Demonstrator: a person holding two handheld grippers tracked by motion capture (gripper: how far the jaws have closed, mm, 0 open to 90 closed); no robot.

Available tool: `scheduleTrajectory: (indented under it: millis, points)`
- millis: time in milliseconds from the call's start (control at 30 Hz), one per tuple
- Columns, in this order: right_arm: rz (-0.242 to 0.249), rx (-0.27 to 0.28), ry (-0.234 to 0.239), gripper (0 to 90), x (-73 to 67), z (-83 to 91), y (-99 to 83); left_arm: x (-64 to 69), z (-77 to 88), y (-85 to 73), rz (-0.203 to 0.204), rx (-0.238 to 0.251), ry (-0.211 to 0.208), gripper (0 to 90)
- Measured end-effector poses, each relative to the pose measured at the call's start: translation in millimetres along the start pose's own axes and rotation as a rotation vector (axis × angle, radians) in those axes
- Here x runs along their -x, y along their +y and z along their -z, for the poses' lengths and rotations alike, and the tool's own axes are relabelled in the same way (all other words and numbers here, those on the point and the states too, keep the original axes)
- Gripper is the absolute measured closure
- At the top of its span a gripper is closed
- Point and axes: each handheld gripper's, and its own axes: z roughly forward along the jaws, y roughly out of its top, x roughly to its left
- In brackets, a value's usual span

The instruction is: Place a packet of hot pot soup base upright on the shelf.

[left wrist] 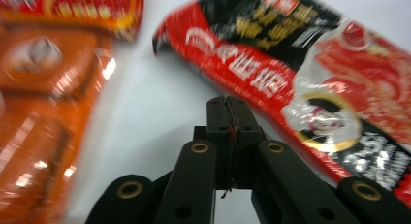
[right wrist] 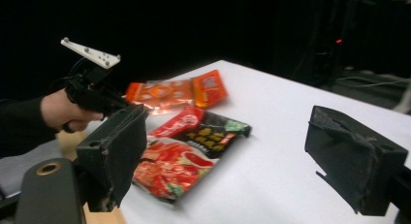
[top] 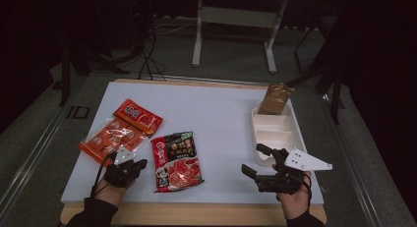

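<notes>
Nearest the person, the left gripper (top: 140,164) sat just left of the red-and-black noodle packet (top: 177,160), its jaws pressed together on nothing, probably readied to nudge or pin the packet's edge. The right gripper (top: 252,163), well to the packet's right, had its jaws spread wide toward it, seemingly set to take the far side. Beyond the packet's left lay the orange snack bag (top: 120,131); farther right stood the white tray (top: 290,133), a brown pouch (top: 275,99) propped in its far end.

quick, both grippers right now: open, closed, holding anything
Left gripper: closed, jaws pressed together with nothing between them, beside the red and black packet.
Right gripper: open wide, holding nothing.
</notes>
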Motion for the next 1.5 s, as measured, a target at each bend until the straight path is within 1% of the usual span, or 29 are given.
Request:
scheduleTrajectory:
  millis: [33,67,100,133,200,300,333,367,400,433,500,633,700,800,900,1000,1100,1167,1233,1267,1300,1367,1500]
  points:
    - [-0.003,-0.007,0.005,14.7,0.6,-1.0,-1.6,0.7,-2.7,0.5,-0.016,-0.012,0.017,89.9]
    - [-0.012,-0.014,0.020,14.7,1.2,-2.2,-3.6,1.1,-5.5,1.5,-0.032,-0.027,0.031,89.9]
    - [-0.014,-0.023,0.021,14.6,0.7,-3.1,-5.6,0.8,-8.6,2.8,-0.035,-0.042,0.028,89.9]
    - [-0.004,-0.037,0.018,14.6,-0.1,-4.0,-7.3,0.5,-11.7,3.9,-0.037,-0.042,0.031,89.9]
    - [0.012,-0.048,0.026,14.6,-1.3,-4.9,-10.0,-0.3,-17.7,6.3,-0.041,-0.053,0.033,89.9]
    - [0.028,-0.044,0.027,14.6,-2.8,-4.4,-10.7,-0.7,-24.9,8.9,-0.042,-0.060,0.033,89.9]
    - [0.033,-0.037,0.026,14.6,-3.2,-3.7,-10.6,-0.7,-27.1,9.6,-0.040,-0.062,0.032,89.9]
    - [0.040,-0.029,0.023,14.6,-3.3,-3.1,-10.6,0.0,-29.4,10.4,-0.046,-0.068,0.033,89.9]
    - [0.040,-0.026,0.023,14.6,-3.1,-2.7,-10.5,0.6,-32.0,11.2,-0.054,-0.072,0.031,89.9]
    - [0.036,-0.023,0.027,14.6,-2.5,-2.6,-10.4,1.1,-33.8,12.1,-0.047,-0.072,0.022,89.9]
    - [0.023,-0.026,0.037,14.6,-1.8,-2.7,-10.7,3.2,-37.1,13.9,-0.056,-0.082,0.017,89.9]
    - [0.028,-0.043,0.056,14.7,-3.8,-3.3,-12.4,5.2,-39.8,15.9,-0.056,-0.085,0.009,89.9]
    - [0.040,-0.044,0.053,14.7,-4.4,-3.0,-12.3,5.8,-40.3,16.7,-0.053,-0.088,-0.001,89.9]
    - [0.039,-0.029,0.048,14.7,-3.9,-2.1,-10.8,8.4,-42.7,18.7,-0.054,-0.089,-0.016,89.9]
    - [0.042,-0.027,0.042,14.7,-3.7,-0.8,-10.1,16.1,-46.5,21.7,-0.069,-0.093,-0.041,89.9]
    - [0.040,-0.029,0.039,14.7,-2.4,-0.3,-10.3,24.9,-51.2,25.3,-0.070,-0.093,-0.067,89.9]
    - [0.024,-0.035,0.047,14.9,-1.0,-0.6,-11.2,34.5,-54.9,28.6,-0.078,-0.100,-0.095,89.9]
    - [0.033,-0.039,0.040,14.9,-0.6,-0.4,-11.9,41.9,-56.2,29.6,-0.097,-0.108,-0.114,89.9]
    - [0.036,-0.039,0.038,14.9,-0.3,0.2,-11.9,48.9,-56.6,29.4,-0.105,-0.109,-0.133,89.8]
    - [0.038,-0.038,0.035,14.9,-0.1,0.8,-11.7,48.9,-56.6,29.4,-0.105,-0.109,-0.133,89.9]
    - [0.038,-0.036,0.033,14.9,0.1,1.3,-11.5,56.6,-56.6,28.6,-0.127,-0.119,-0.143,89.9]
    - [0.042,-0.033,0.030,14.9,0.7,2.0,-11.4,61.9,-56.3,27.7,-0.149,-0.127,-0.165,89.9]
    - [0.034,-0.033,0.031,14.9,2.1,1.9,-12.0,71.2,-57.3,27.7,-0.165,-0.134,-0.191,89.8]
